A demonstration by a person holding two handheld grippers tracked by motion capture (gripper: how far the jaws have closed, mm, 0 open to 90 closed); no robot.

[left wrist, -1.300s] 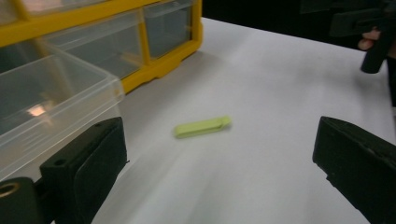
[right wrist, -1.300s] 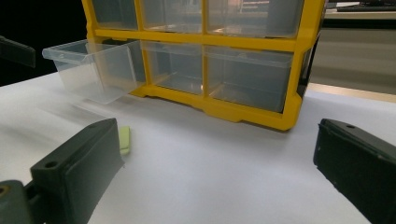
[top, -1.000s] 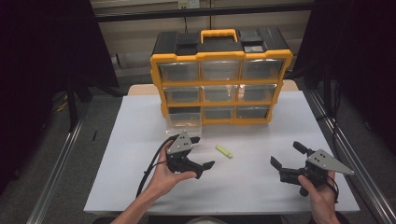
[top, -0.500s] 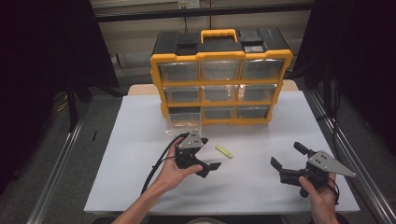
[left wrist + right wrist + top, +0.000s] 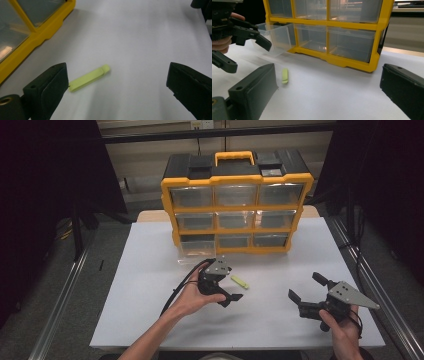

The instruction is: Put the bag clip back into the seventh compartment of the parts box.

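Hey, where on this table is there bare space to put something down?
Bare table left of the left gripper, and between the grippers toward the right gripper. Crowded around the green clip and pulled-out drawer under the organizer.

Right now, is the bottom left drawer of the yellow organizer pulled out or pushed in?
Pulled out. The drawer juts forward past the organizer front in the right gripper view, while its neighbours sit flush. It looks empty.
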